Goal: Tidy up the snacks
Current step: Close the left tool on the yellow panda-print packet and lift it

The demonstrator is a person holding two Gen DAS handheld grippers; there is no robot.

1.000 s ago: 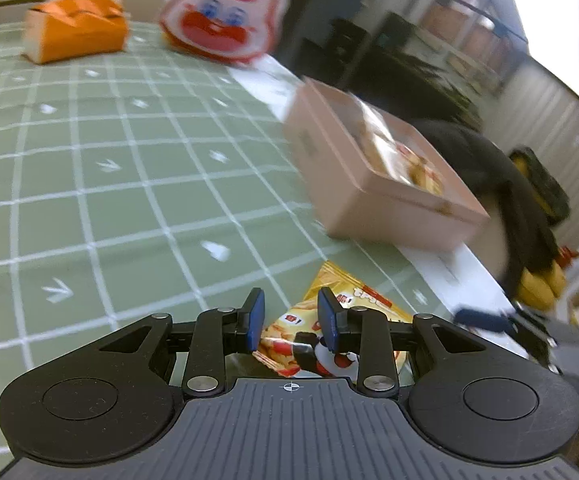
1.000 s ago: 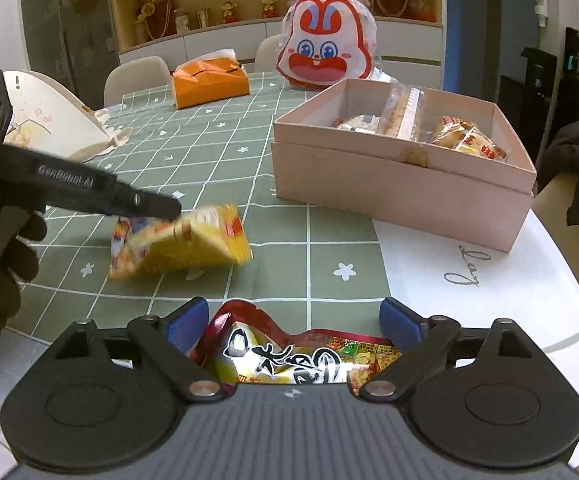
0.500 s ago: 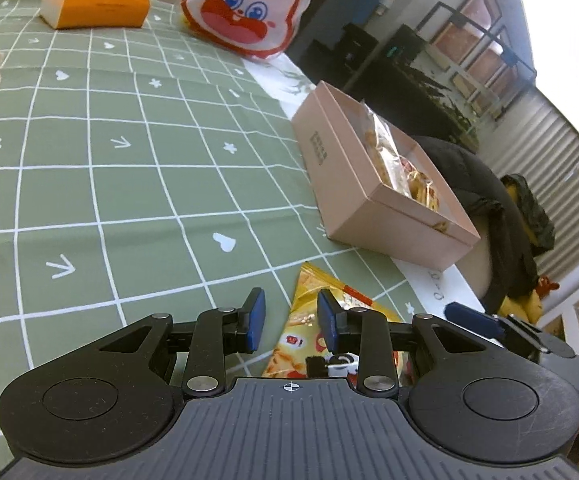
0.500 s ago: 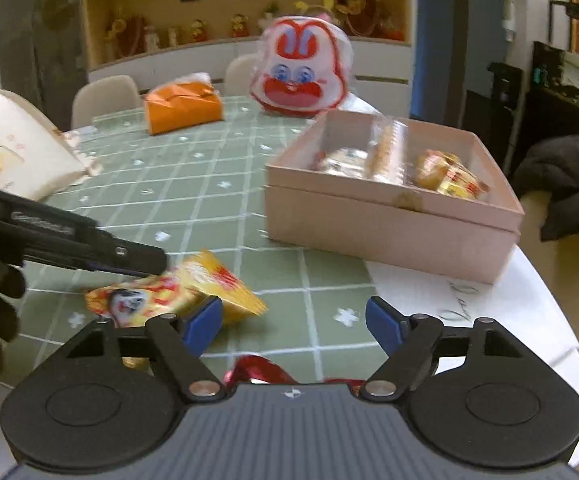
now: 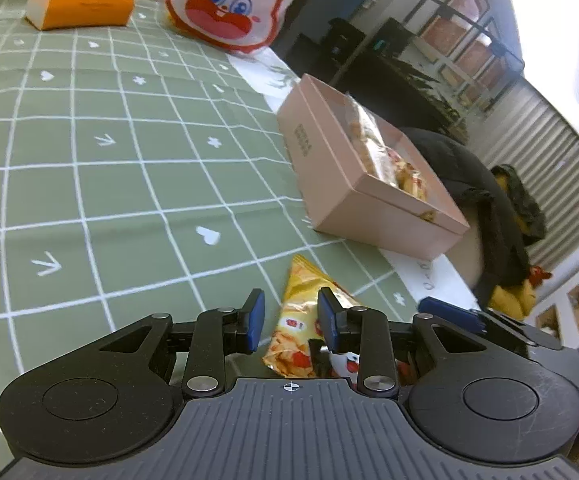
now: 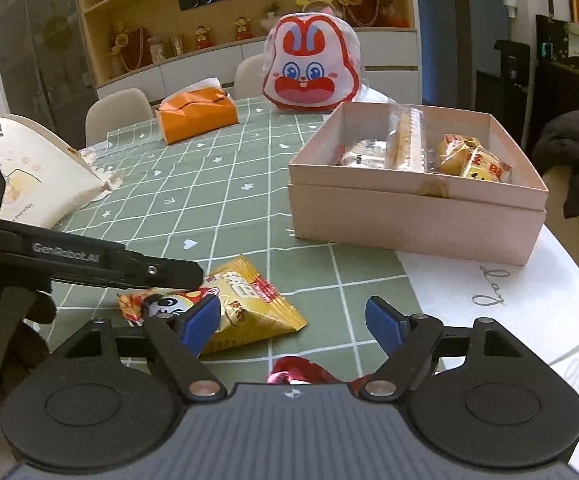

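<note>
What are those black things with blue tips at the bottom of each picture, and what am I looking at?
There is no robot here: a person holds one pair of hand tongs in each hand, and a camera on each looks along its blue tips. In the left view, the left tongs are open around a yellow snack packet lying on the green checked tablecloth, not pinching it. In the right view, the right tongs are wide open and empty above a red packet. Further back stands a pink box that already contains snacks.
</note>
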